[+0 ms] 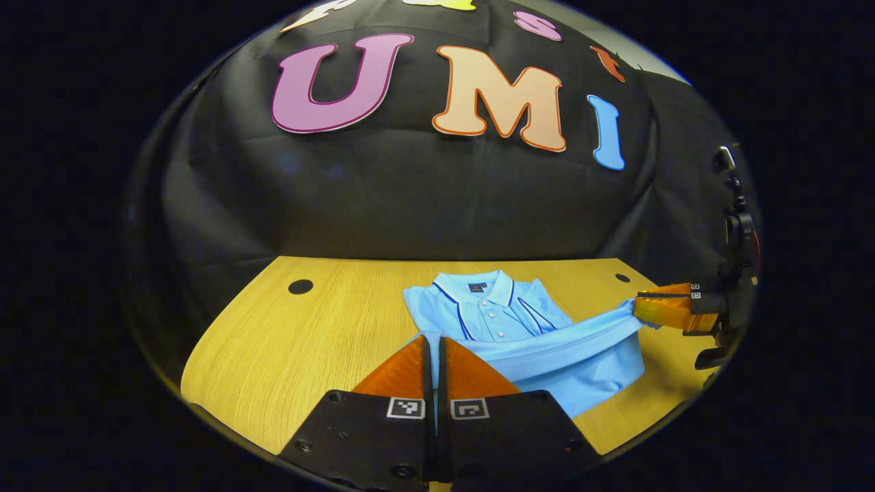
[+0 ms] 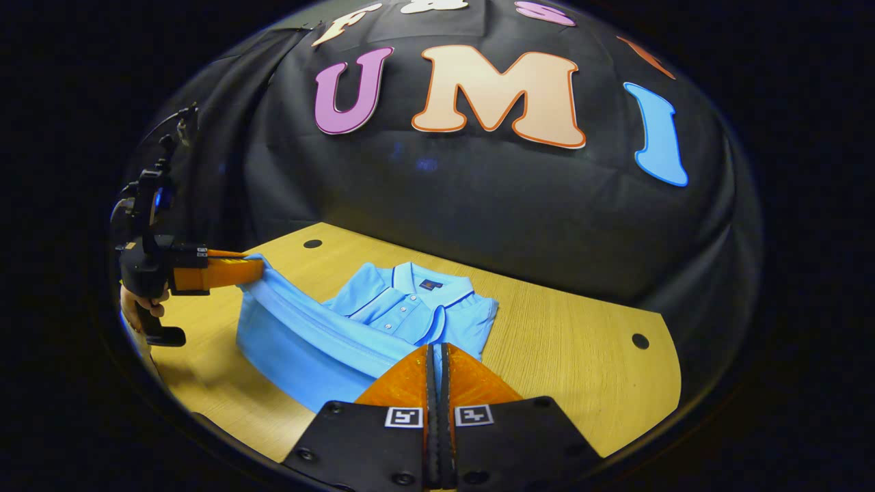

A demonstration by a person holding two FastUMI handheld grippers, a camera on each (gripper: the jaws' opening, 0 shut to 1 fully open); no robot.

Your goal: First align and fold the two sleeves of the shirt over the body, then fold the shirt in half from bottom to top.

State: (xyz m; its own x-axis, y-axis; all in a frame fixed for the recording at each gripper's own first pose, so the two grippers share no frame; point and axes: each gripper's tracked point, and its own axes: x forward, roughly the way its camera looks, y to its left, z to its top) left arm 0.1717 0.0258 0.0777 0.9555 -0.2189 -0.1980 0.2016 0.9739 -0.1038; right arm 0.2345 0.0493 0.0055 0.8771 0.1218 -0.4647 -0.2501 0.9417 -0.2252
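Item: blue shirt (image 1: pixel 519 335), centre-frame on the table (image 1: pixel 307 342), hem clenched by both my left hand-held gripper (image 1: pixel 432 345) and right hand-held gripper (image 2: pixel 437 352); I judge hem corners should travel level toward the collar.

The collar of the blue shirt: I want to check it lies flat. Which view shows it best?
The left gripper view: the collar faces the camera squarely, both points and the buttoned placket visible. In the right gripper view the collar appears at an angle, turned sideways.

One shirt (image 1: pixel 526 342), two tongs (image 1: pixel 432 348), seemingly.
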